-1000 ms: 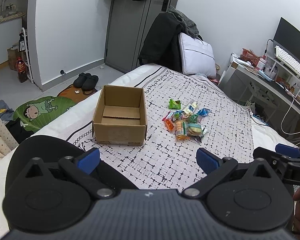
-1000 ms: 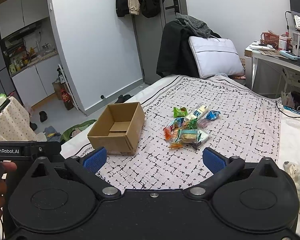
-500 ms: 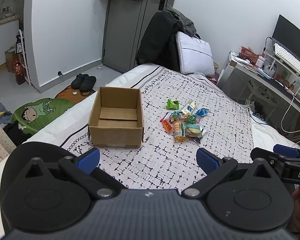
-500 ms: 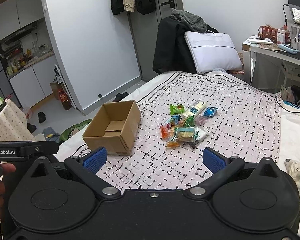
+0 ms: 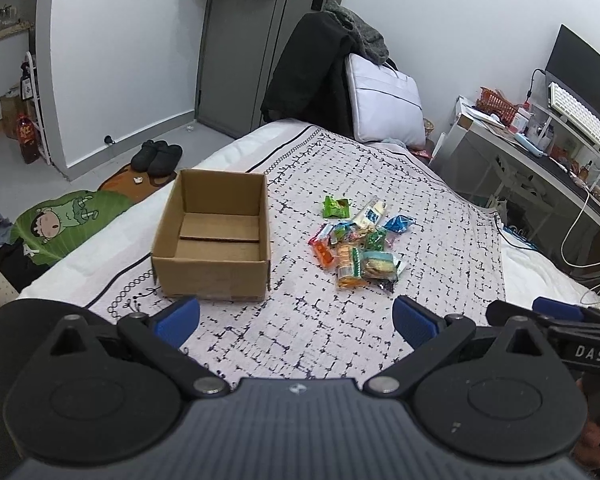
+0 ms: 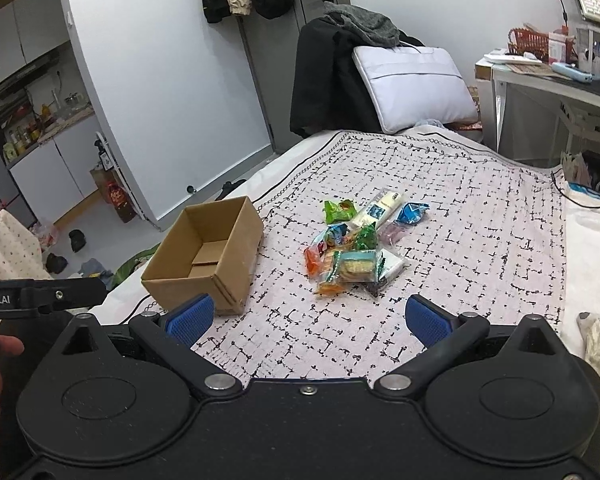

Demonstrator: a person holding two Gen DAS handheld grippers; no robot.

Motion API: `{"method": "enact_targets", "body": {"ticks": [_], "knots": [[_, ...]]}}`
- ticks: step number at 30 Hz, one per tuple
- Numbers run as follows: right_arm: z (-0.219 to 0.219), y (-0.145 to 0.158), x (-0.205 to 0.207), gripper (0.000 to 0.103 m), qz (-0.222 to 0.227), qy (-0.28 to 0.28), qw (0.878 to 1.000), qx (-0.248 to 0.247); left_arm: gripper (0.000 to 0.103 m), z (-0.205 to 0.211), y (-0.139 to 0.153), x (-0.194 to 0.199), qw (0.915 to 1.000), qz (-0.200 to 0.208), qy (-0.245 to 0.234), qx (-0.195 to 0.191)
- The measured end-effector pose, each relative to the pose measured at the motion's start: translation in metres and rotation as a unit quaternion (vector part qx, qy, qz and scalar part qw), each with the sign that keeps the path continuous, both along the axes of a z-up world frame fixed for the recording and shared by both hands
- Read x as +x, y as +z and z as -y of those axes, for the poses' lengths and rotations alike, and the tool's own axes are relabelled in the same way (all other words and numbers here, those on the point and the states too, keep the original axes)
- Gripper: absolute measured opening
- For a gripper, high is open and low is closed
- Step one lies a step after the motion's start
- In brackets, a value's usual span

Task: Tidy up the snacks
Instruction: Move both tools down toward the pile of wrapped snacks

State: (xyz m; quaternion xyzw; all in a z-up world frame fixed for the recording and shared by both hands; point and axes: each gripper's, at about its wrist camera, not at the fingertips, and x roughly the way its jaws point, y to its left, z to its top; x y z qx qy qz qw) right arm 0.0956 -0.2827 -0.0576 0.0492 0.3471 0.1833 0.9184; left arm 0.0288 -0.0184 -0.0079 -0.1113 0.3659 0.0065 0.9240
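The pile of small snack packets in bright wrappers (image 5: pixel 358 244) (image 6: pixel 356 246) lay on the bed's white blanket with black marks (image 5: pixel 440 216) (image 6: pixel 480 216). A brown open cardboard box (image 5: pixel 214 236) (image 6: pixel 208 254) sat near the pile, on its left, and nothing was inside it. The left hand-held gripper (image 5: pixel 296 318) was wide open and held nothing. The right hand-held gripper (image 6: pixel 308 318) was wide open too and held nothing. Both hung over the near part of the bed, apart from the snacks.
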Motion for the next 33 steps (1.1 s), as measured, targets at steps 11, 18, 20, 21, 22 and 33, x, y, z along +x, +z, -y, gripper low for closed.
{"method": "enact_targets", "body": {"ticks": [11, 18, 20, 21, 22, 33], "knots": [[0.016, -0.020, 0.031, 0.103, -0.021, -0.003, 1.000, 0.021, 0.102, 0.012, -0.005, 0.029, 0.9999, 0.008, 0.001, -0.010], [0.028, -0.035, 0.054, 0.103, -0.042, -0.022, 0.998, 0.048, 0.102, 0.020, -0.016, 0.049, 0.9999, -0.005, 0.008, -0.008], [0.030, -0.042, 0.061, 0.103, -0.051, -0.026, 0.997, 0.054, 0.102, 0.022, -0.019, 0.054, 0.9999, -0.006, 0.011, -0.006], [0.031, -0.045, 0.065, 0.103, -0.056, -0.028, 0.996, 0.058, 0.102, 0.024, -0.021, 0.057, 0.9999, -0.007, 0.011, -0.002], [0.032, -0.048, 0.068, 0.103, -0.060, -0.028, 0.996, 0.061, 0.102, 0.027, -0.023, 0.061, 0.9999, -0.010, 0.010, 0.000], [0.036, -0.076, 0.096, 0.103, -0.086, -0.043, 0.992, 0.082, 0.102, 0.034, -0.047, 0.093, 0.9991, -0.031, 0.022, -0.016]]}}
